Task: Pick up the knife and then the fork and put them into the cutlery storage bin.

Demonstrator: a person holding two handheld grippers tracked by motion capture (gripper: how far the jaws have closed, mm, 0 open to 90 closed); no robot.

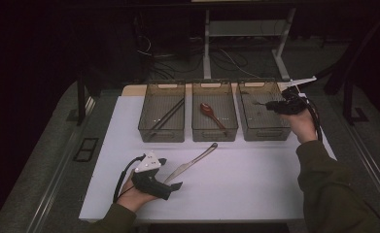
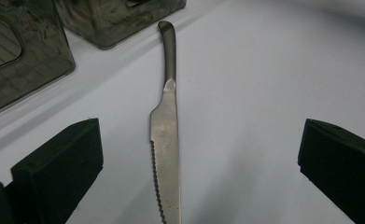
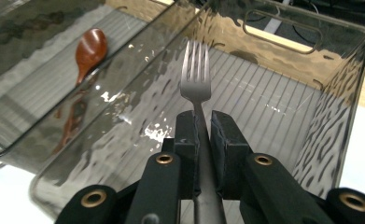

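While the left gripper [image 1: 170,182] rests on the white table [image 1: 236,189] at about seven o'clock in the high view, its jaws stand wide apart with nothing pressed between them. In the left gripper view the knife [image 2: 166,140] lies flat on the table between those two black jaws, touching neither, its toothed edge near the camera and its handle pointing away toward twelve o'clock. In the high view the same knife [image 1: 190,163] runs on a slant from the left gripper up toward one o'clock, ending just short of the middle bin.

Farther back, three smoky clear bins sit side by side. The left bin [image 1: 162,110], at eleven o'clock, holds a pair of dark chopsticks [image 1: 168,115] laid on a diagonal. The middle bin [image 1: 215,110], at twelve o'clock, holds a brown spoon [image 1: 210,112], which also shows at ten o'clock in the right gripper view [image 3: 87,51].

At two o'clock the right gripper [image 1: 275,105] hangs over the right bin [image 1: 262,109], its jaws clamped tight on the handle of a fork [image 3: 196,84]. The fork's prongs point away over the ribbed floor of that bin [image 3: 348,84], and I cannot tell whether they touch it.

No brand, label or readable writing shows on any of these things.
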